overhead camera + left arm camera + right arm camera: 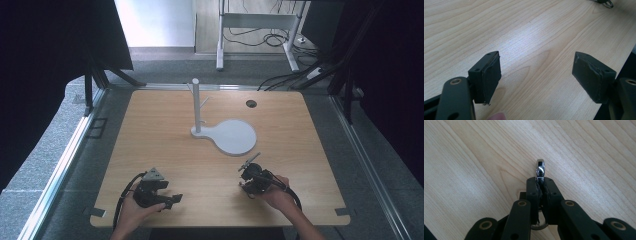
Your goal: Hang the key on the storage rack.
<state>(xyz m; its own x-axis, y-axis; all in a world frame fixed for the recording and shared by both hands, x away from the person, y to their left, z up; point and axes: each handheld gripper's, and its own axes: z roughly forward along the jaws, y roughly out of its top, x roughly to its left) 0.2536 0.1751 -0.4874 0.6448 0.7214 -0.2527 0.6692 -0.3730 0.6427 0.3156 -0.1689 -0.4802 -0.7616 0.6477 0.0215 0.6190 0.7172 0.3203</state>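
My right gripper [540,185] clamps a shiny metal ring [540,168] over the table [474,170]; my left gripper [536,72] stands wide, empty.

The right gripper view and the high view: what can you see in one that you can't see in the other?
The right gripper view gives a close look at the right gripper pinched shut on a shiny metal ring, with another ring under the jaws. The high view takes in the white stand on its round base, the left gripper, both hands, a small hole in the table and the floor cables. Both share the wooden table and the right gripper.
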